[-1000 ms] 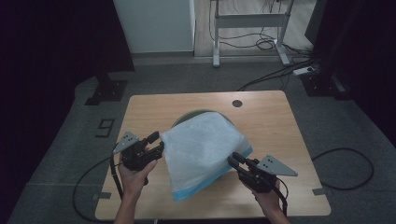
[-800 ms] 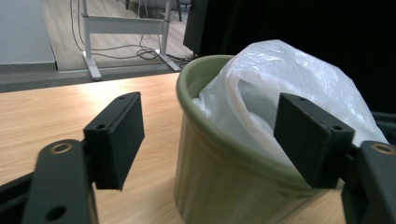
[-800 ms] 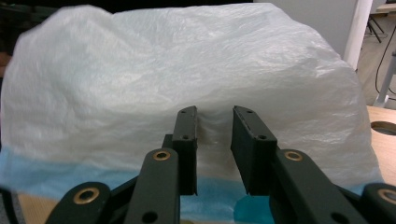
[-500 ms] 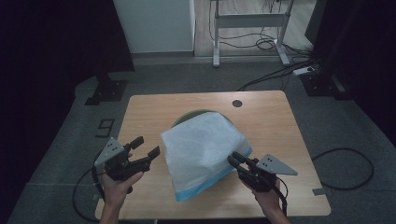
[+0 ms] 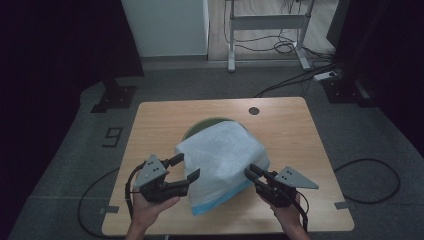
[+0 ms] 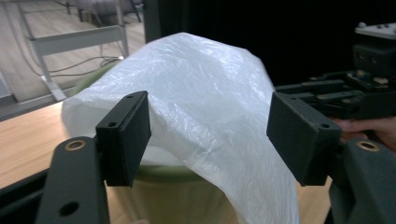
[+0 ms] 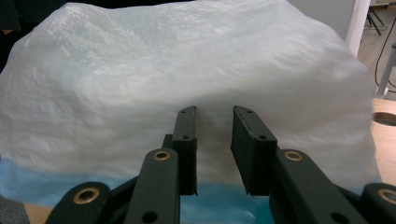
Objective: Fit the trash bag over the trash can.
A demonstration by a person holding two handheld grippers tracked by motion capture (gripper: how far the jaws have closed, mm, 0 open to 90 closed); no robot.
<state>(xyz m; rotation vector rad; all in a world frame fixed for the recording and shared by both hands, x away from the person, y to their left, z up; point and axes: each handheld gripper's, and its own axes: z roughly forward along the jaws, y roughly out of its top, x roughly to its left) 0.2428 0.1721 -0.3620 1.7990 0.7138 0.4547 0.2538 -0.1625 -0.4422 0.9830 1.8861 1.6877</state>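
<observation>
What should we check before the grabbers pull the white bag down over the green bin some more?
1. Left gripper open and free of the bag: ok, jaws wide apart beside it.
2. Right gripper gripping the white bag: cannot tell, jaws narrow with a gap.
3. Bag draped over the green bin: ok, its rim shows underneath.
4. Bag covering the rim all round: not ok, the far rim is bare.
5. Bin steady on the table: cannot tell, base hidden.
</observation>
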